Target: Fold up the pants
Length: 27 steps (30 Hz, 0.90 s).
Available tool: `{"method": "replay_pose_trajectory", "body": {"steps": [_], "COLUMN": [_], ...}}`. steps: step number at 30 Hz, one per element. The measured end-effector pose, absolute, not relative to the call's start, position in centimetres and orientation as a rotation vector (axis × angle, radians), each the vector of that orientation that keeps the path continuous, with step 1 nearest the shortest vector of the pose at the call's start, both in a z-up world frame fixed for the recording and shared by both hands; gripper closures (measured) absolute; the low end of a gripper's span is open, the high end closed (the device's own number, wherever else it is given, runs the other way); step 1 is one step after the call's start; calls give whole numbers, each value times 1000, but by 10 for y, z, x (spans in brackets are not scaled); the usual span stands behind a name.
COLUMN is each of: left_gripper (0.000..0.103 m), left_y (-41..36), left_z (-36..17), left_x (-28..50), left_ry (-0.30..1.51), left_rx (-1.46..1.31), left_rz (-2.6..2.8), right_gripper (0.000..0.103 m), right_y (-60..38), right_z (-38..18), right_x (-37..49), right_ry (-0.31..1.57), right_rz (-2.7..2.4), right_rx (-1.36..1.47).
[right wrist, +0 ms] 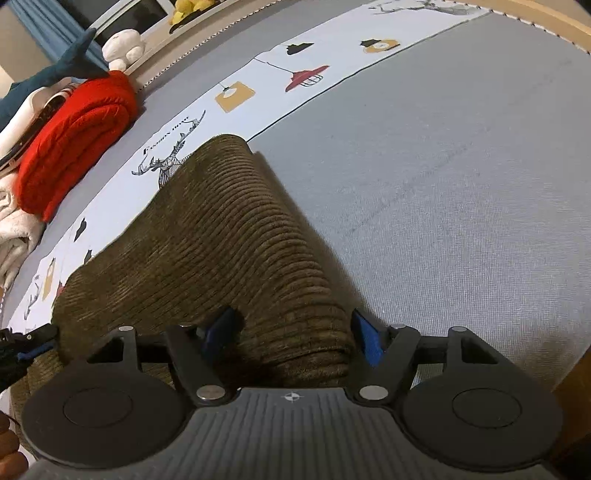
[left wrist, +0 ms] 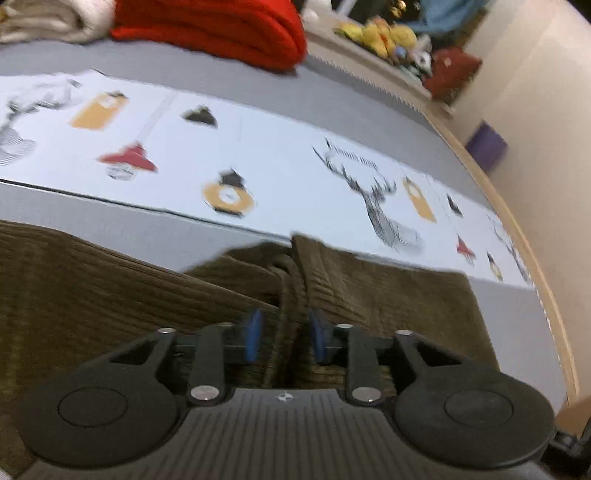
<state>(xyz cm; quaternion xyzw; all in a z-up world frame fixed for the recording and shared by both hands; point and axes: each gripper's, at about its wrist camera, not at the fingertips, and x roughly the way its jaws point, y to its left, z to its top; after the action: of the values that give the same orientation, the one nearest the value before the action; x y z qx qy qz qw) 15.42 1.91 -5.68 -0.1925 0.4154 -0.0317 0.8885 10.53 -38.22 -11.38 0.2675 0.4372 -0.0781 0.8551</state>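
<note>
Olive-brown corduroy pants (left wrist: 388, 295) lie on a grey bed cover, also shown in the right wrist view (right wrist: 229, 240). My left gripper (left wrist: 284, 336) sits at the waistband, its blue pads either side of a bunched fold with the drawstring. The pads look closed on that fold. My right gripper (right wrist: 291, 336) straddles the end of a pant leg. Its blue pads stand wide apart with the cloth between them. The left gripper shows at the left edge of the right wrist view (right wrist: 22, 347).
A white printed strip (left wrist: 258, 162) with lamps and deer crosses the grey bed cover (right wrist: 461, 184). A folded red blanket (right wrist: 74, 144) and cream blankets (left wrist: 55, 18) lie at the far side. Plush toys (left wrist: 384, 33) sit on a ledge. The bed's wooden edge (left wrist: 535, 266) runs along the right.
</note>
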Motion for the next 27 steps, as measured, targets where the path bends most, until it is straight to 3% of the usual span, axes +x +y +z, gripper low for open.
{"method": "replay_pose_trajectory", "body": {"steps": [6,10,12,14,16,21,26,27], "left_gripper": [71,69,52,51,44,18,14,9], "left_y": [-14,-41,-36,-28,-21,-2,8,10], "left_z": [-53,-88,-98,-94,-82,-43,8,19], "left_x": [107,92,87,90,87,75,72,75], "left_ry": [869,994,991,988,923,785,720,717], "left_rx": [-278,-53,-56,-94,-117,-240,-362,-395], "left_rz": [-211,-222,-203,-200,-211,-306,-420,-447], "right_gripper": [48,66,70,73,74,75,75,75], "right_y": [-378,-373,-366,-353,-336,-281,-207,-194], "right_z": [-113,-106,-98,-86,-67,-37,-20,-20], "right_x": [100,97,94,90,81,56,37,35], "right_ry": [912,866,830,780,699,533,395,386], "right_rz": [-157,-156,-144,-123,-81,14,165,196], "right_rx": [522,477,428,347,246,1,-292,-325]}}
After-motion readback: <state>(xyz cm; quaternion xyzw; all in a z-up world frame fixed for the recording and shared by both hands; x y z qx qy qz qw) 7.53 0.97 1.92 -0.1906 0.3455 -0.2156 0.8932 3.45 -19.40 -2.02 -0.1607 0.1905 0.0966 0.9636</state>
